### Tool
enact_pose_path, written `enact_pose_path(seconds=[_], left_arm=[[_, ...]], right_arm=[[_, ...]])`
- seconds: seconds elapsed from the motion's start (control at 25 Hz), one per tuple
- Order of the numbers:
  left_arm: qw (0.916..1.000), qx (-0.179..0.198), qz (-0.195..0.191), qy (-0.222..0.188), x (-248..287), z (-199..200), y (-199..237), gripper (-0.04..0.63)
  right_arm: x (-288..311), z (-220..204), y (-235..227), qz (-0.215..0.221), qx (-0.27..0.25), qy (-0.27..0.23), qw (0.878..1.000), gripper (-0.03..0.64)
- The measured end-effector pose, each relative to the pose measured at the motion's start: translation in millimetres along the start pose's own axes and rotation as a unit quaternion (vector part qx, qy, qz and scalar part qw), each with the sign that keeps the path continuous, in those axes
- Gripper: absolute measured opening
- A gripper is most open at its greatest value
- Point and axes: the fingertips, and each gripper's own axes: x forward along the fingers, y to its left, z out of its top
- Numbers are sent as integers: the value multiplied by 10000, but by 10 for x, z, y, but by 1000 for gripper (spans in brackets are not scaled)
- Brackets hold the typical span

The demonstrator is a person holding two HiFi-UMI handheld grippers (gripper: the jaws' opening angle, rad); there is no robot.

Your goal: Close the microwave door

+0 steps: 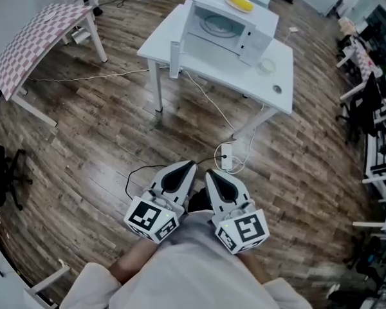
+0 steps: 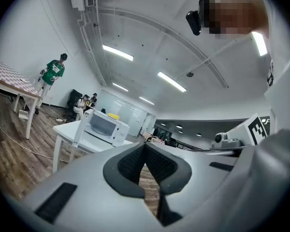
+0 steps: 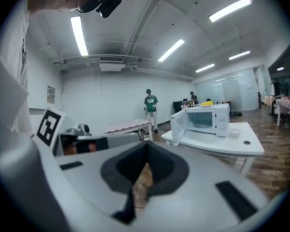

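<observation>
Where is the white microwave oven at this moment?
The white microwave oven stands top centre in the head view on a white table, a yellow object on top, its door swung open.

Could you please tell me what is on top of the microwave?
One yellow thing lies on top of the microwave; it is too small to identify. The rest of that top looks bare, with nothing covering it.

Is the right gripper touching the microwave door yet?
Apart. The head view shows the right gripper held low, with wide floor between it and the microwave door.
</observation>
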Motion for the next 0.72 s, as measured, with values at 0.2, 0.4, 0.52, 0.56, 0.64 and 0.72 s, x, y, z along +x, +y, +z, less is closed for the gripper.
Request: enact_pose_path(seconds=[0.2,0.4,0.52,0.56,0.64,0.72], left_arm=[[9999,13,110,81,159,11,138,20],[9993,68,237,298,257,-14,225,20],[9983,232,327,425,326,4,290,20],[9978,286,360,473,361,7,321,20],[9971,315,409,556,430,-2,372,20],[9967,313,450,600,501,0,431,20]], right_arm=[[79,42,-136,-60,92,-21,9999,23],[203,78,-255,-34,259,-46,9996,23],[322,108,-332,40,331,-51,9994,23],[374,111,-366,69,359,-36,9993,23],[466,109,-438,116,407,6,9991,23],[557,119,-519,157,442,34,9989,23]])
